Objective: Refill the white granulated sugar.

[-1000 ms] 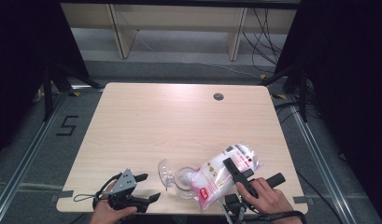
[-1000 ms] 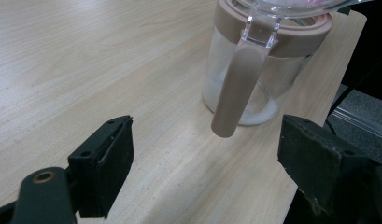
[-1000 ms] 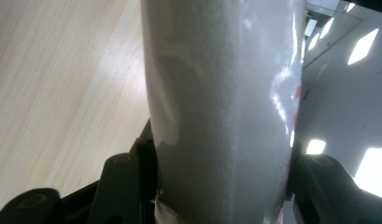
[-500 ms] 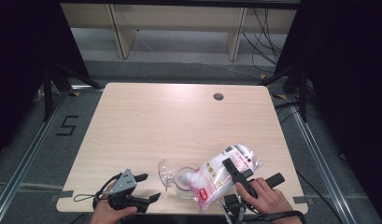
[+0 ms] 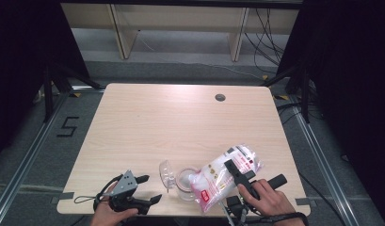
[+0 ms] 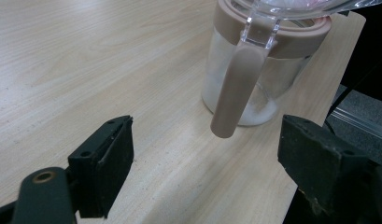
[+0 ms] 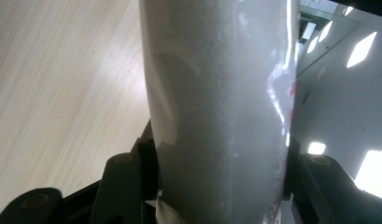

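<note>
At the bench's near edge, your right claw [image 5: 233,170] pinches the soft, slippery clear plastic bag of white powder [image 5: 224,175] mid-body over the clear glass jar [image 6: 254,70]; left claw [image 5: 150,188] gapes wide.

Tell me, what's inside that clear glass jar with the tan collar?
The clear glass jar with the tan collar holds a low layer of white powder. The white plastic bag tilted over its mouth hides the opening.
</note>
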